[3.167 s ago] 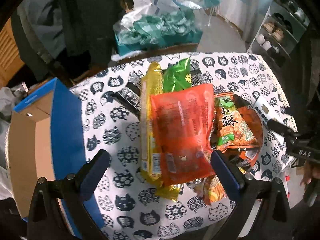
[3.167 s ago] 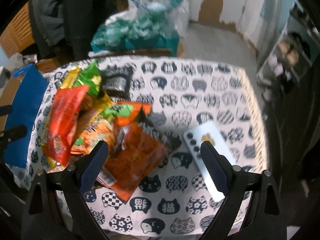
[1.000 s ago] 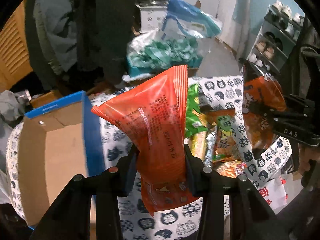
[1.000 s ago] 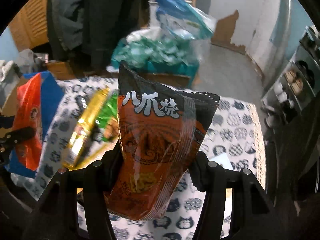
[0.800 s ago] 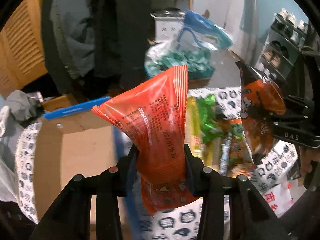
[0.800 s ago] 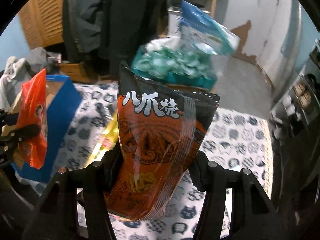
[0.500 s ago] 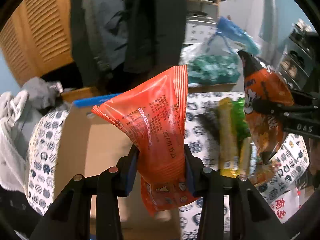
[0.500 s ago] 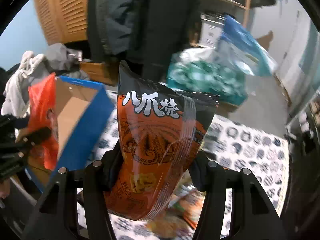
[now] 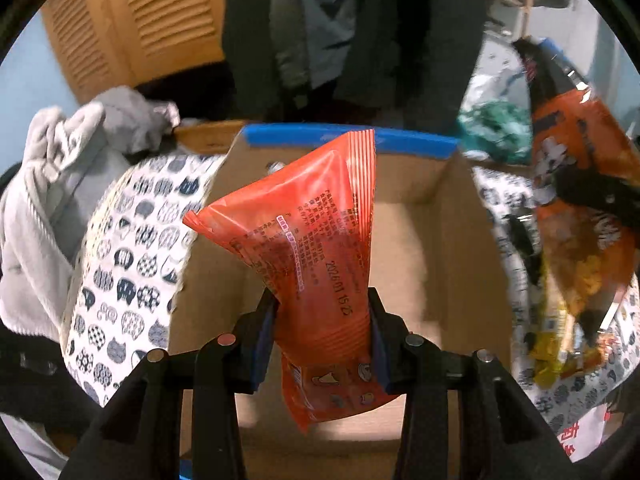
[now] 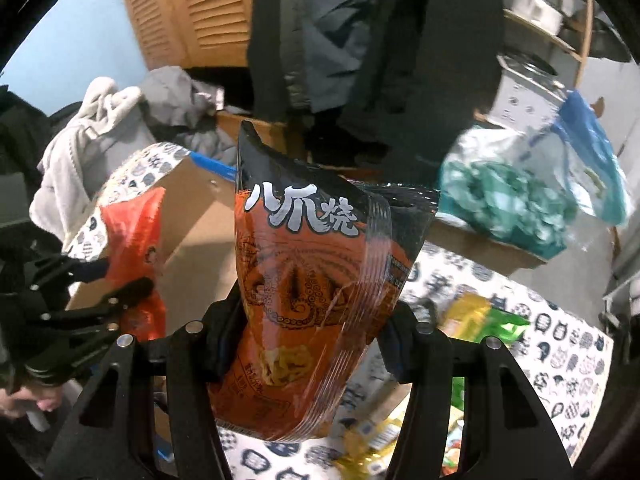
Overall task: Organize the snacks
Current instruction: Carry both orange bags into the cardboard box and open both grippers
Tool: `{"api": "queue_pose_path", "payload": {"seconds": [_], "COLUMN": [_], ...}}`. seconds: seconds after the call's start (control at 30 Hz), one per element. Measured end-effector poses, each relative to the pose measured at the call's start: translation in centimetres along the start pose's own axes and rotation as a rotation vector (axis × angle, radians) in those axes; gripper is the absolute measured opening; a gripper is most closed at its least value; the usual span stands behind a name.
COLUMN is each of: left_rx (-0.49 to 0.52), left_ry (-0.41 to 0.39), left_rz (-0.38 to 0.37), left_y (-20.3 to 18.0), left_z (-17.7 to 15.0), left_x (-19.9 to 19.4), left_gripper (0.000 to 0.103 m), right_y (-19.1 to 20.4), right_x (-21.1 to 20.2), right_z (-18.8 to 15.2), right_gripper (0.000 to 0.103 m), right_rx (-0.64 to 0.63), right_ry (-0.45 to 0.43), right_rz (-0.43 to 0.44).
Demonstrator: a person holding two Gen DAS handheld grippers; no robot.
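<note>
My left gripper [image 9: 322, 340] is shut on a plain orange-red snack bag [image 9: 308, 240], held upright above the open cardboard box with a blue rim [image 9: 404, 192]. My right gripper [image 10: 310, 344] is shut on an orange and black octopus-print snack bag [image 10: 316, 264]. In the left wrist view that octopus bag [image 9: 576, 200] hangs at the right, beside the box. In the right wrist view the left gripper [image 10: 120, 280] with the orange-red bag [image 10: 136, 232] sits at the left over the box [image 10: 200, 232]. More snack packets [image 10: 480, 324] lie on the table below.
The table wears a cat-print cloth [image 9: 128, 256] that laps against the box's left wall. Grey clothes [image 9: 52, 172] are heaped at the left, dark coats [image 10: 360, 40] hang behind, and a bag of teal packets [image 10: 508, 196] sits on a box at the right.
Both grippers have swung left from the snack pile toward the box, each keeping its bag. The box interior now fills the left wrist view.
</note>
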State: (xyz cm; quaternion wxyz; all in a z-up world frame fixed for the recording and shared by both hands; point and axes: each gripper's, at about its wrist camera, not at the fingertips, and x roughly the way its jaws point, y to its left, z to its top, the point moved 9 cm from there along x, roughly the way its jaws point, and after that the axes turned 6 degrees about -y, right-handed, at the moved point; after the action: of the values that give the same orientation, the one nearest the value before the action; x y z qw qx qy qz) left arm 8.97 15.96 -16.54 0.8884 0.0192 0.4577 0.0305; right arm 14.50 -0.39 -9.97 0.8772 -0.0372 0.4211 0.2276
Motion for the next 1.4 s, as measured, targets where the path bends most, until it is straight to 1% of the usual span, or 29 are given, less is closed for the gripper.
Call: {"api": "queue_pose_path", "payload": {"seconds": [0.07,0.23,0.4,0.43,0.53,0.6,0.67,0.7,0.73,0.8,0.87,0.93,1.03,1.13,1.27,1.4], "left_rx": [-0.014,-0.059,-0.053,-0.053,-0.076,-0.101,-0.114,-0.119,-0.121,-0.084,-0.057,-0.043,-0.075,-0.114,-0.120,-0.110], "left_ry": [0.033,0.110,0.143,0.151,0.180,0.180,0.174,0.171,0.164,0.140,0.127,0.127,0.136,0.126,0.125,0.116], "left_rz": [0.010,0.008,0.018,0.019,0.021,0.016,0.014,0.014,0.011,0.028,0.068,0.079,0.076,0.047,0.045,0.054], "left_y": [0.9,2.3,2.3,2.2,2.3,2.6,2.8,2.9,3.0,3.0,3.3,3.4,4.1,4.6,4.6,4.4], "left_z": [-0.8,-2.6,-3.4,-3.5,-3.8,-3.8,-3.7,-3.7,-3.5,-3.3,-3.2,-3.3,-3.6,-3.5,-3.3,-3.0], "left_x": [1.0,3.3,4.3,4.4,4.6,4.1,3.4,3.0,2.5,1.5,1.1,1.1,1.0,0.6,0.6,0.5], "left_gripper": [0.042,0.043,0.046,0.049,0.051,0.053,0.060,0.067,0.068,0.068,0.072,0.078,0.079,0.079,0.079,0.080], "right_y": [0.9,3.2,5.7,6.2,7.3,7.9,8.2,8.4,8.5,8.8,9.0,9.1,8.8,8.7,8.8,8.7], "right_x": [0.8,2.6,4.4,4.6,5.3,5.8,6.4,6.8,7.0,7.7,8.4,9.2,10.4,11.6,12.4,12.1], "right_z": [0.3,0.8,1.0,1.0,1.0,0.9,0.8,0.7,0.7,0.6,0.3,0.0,-0.8,-2.0,-3.4,-3.5], "right_gripper": [0.057,0.057,0.057,0.057,0.057,0.057,0.057,0.057,0.057,0.057,0.057,0.057,0.057,0.058,0.059,0.073], "right_rx": [-0.005,-0.017,-0.034,-0.036,-0.064,-0.075,-0.076,-0.074,-0.070,-0.056,-0.043,-0.047,-0.047,-0.069,-0.104,-0.103], "right_ry": [0.013,0.041,0.074,0.080,0.092,0.106,0.121,0.135,0.143,0.163,0.191,0.216,0.258,0.299,0.331,0.311], "right_rz": [0.016,0.053,0.104,0.113,0.122,0.135,0.142,0.151,0.159,0.171,0.184,0.180,0.165,0.141,0.113,0.105]}}
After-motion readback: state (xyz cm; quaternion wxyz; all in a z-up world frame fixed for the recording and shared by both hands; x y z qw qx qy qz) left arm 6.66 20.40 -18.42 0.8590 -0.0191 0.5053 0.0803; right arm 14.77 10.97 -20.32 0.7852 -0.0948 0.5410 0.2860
